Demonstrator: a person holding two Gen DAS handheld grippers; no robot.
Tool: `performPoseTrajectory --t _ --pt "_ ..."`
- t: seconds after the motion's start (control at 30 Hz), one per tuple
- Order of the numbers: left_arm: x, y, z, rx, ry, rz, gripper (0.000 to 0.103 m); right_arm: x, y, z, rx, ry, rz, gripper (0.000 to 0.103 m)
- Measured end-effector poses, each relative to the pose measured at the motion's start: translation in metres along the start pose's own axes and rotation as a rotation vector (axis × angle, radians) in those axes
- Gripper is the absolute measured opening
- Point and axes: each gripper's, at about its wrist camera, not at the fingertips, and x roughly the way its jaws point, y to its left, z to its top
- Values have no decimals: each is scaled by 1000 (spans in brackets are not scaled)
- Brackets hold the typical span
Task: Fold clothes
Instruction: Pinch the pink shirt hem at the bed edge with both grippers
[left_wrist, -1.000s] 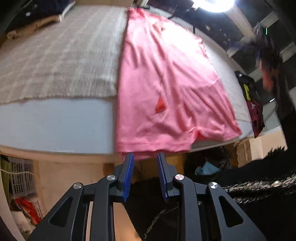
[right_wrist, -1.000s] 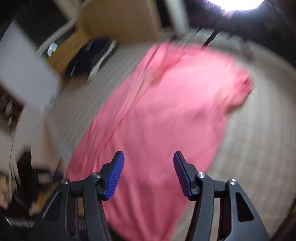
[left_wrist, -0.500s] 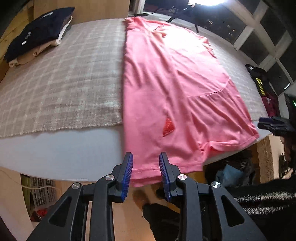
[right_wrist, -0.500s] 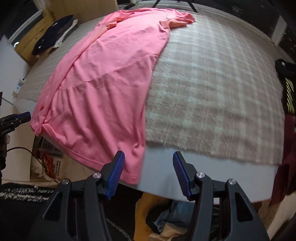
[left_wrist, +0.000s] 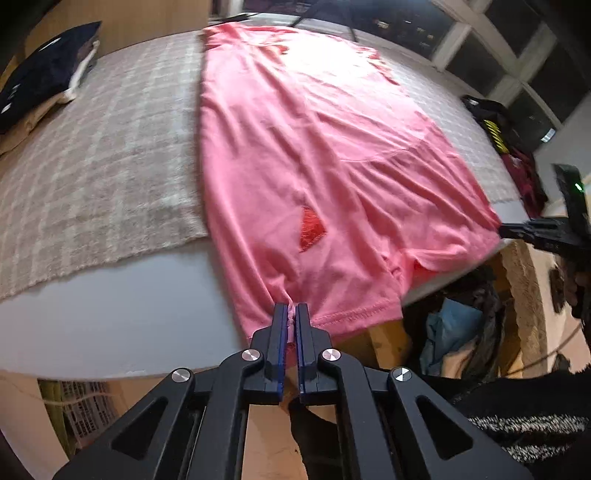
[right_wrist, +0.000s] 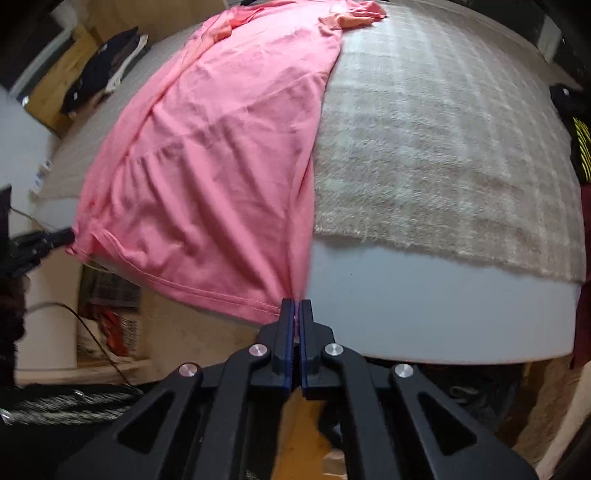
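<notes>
- The pink shirt (left_wrist: 317, 155) lies lengthwise on a white table (left_wrist: 110, 317), partly over a beige checked blanket (left_wrist: 92, 155); its hem hangs over the near table edge.
- The left gripper (left_wrist: 291, 314) has its jaws together, clamped on the hem near the shirt's left corner — a thin strip of pink cloth shows between the 2 blue pads (left_wrist: 282, 332).
- The right gripper (right_wrist: 296, 310) is likewise closed on the shirt (right_wrist: 207, 155), pinching the hem at the opposite corner, right at the table's edge (right_wrist: 424, 302).
- In the left wrist view the right gripper (left_wrist: 517, 230) appears at the far right, touching the shirt's other hem corner; in the right wrist view the left gripper (right_wrist: 55, 236) appears at the far left, at the cloth's corner.
- Between the 2 held corners the hem sags below the table edge, and creases run up the cloth from each pinch.
- A darker red patch (left_wrist: 312, 229) shows on the lower part of the shirt in the left wrist view.
- The sleeves and collar end lie at the far side of the blanket (right_wrist: 443, 129).
- A stack of folded clothes (left_wrist: 40, 81), dark on top and pale beneath, sits at the far left corner of the table, well apart from the shirt.
- Dark garments (left_wrist: 495, 125) with yellow print lie at the right side of the table.
- A white slatted basket (left_wrist: 85, 406) stands under the table — only partly visible.
</notes>
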Motion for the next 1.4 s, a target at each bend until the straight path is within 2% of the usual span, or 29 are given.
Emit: performPoseTrajectory --t 0.07,0.13,0.2,0.23,0.27,0.33,0.43,0.5,0.57,0.63,0.7,0.77,0.87,1.0,1.03,1.07,1.1,1.13,1.27,1.37,1.4 --pt "-10 2 3 -12 -20 -11 3 -16 -2 4 15 -26 23 2" --pt "-21 6 6 -15 -38 -8 3 -32 -3 7 8 -71 -17 2" --pt "-31 10 8 -11 -54 8 3 -29 -1 6 -47 -38 -120 4" --pt "-29 11 9 -11 -48 -4 3 -24 -4 6 -61 -3 -102 5" --pt "-25 11 9 0 -33 -9 3 -16 -4 6 -58 39 -87 10" --pt "-14 11 7 23 3 -15 4 -10 -5 5 -59 76 -120 21" --pt "-5 10 3 32 44 -8 7 -11 8 6 -82 47 -175 22" --pt "-8 12 0 29 49 -5 19 -14 20 10 -83 9 -148 25" --pt "-15 16 -1 24 38 -1 21 -7 28 17 -87 1 -152 39" --pt "-23 16 -1 39 26 26 21 6 33 23 -83 21 -192 39" --pt "-28 16 1 59 10 44 23 14 29 21 -59 39 -179 39" --pt "-26 17 5 46 3 17 31 22 27 20 -32 56 -168 39" --pt "-17 19 8 39 18 4 32 29 27 17 -10 66 -192 40" --pt "-3 18 9 48 46 0 32 32 34 17 -12 48 -170 37" --pt "-1 17 9 56 51 -4 31 32 36 17 -19 51 -154 19" --pt "2 15 9 64 56 -7 26 31 39 16 -24 55 -136 3" --pt "3 14 9 73 61 -18 11 28 42 15 -11 64 -103 3" --pt "5 12 9 82 66 -29 5 24 44 14 -1 72 -75 3" --pt "-9 11 10 101 50 -33 5 7 42 13 7 55 -99 3" --pt "-14 16 10 90 36 -50 6 14 23 12 10 72 -143 3" --pt "-10 17 9 81 45 -55 7 17 23 11 22 77 -120 3"
